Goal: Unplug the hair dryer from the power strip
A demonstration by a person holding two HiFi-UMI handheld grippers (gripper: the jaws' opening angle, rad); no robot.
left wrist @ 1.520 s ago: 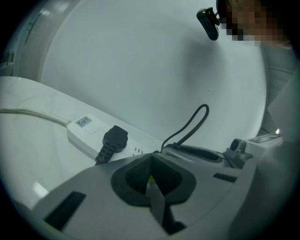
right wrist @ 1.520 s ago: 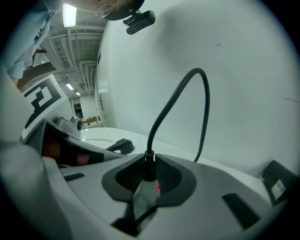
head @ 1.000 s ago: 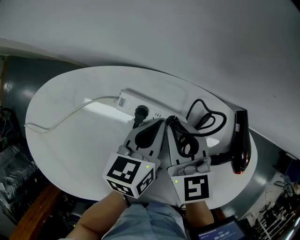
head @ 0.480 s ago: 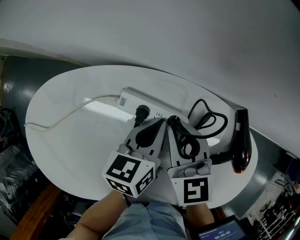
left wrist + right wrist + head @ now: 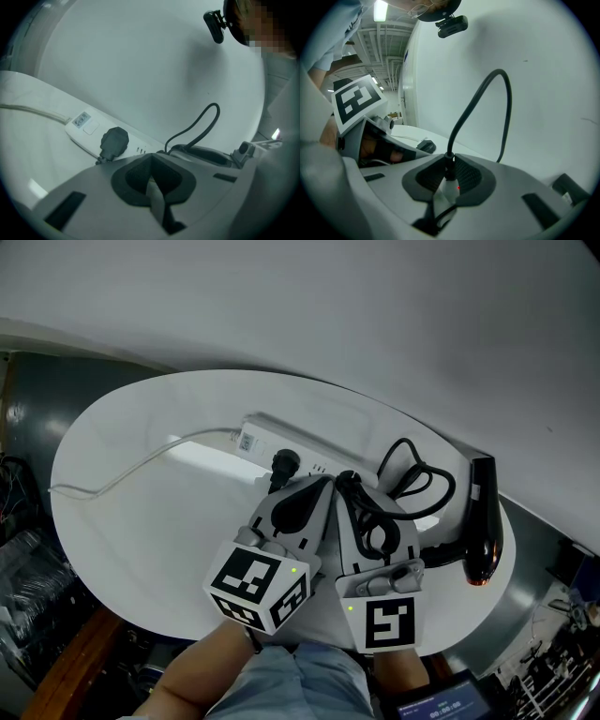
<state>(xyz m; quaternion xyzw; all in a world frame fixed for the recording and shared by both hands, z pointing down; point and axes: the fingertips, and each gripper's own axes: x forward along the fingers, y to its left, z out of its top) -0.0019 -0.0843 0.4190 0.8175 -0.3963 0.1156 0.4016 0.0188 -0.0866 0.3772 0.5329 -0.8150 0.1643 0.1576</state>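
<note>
A white power strip [image 5: 281, 441] [image 5: 86, 129] lies at the back of the round white table [image 5: 141, 531]. A black plug [image 5: 284, 463] [image 5: 114, 140] sits in it. The black hair dryer [image 5: 483, 521] lies at the table's right edge, and its black cord [image 5: 412, 479] [image 5: 499, 93] loops between it and my grippers. My right gripper [image 5: 347, 486] [image 5: 447, 164] is shut on the cord, which rises from between its pads. My left gripper [image 5: 322, 486] [image 5: 152, 159] is right beside it, just short of the plug, its jaws together with nothing held.
The strip's white cable [image 5: 141, 468] trails left across the table to its edge. A white wall stands close behind the strip. Dark clutter lies on the floor around the table. A person's arms show at the bottom of the head view.
</note>
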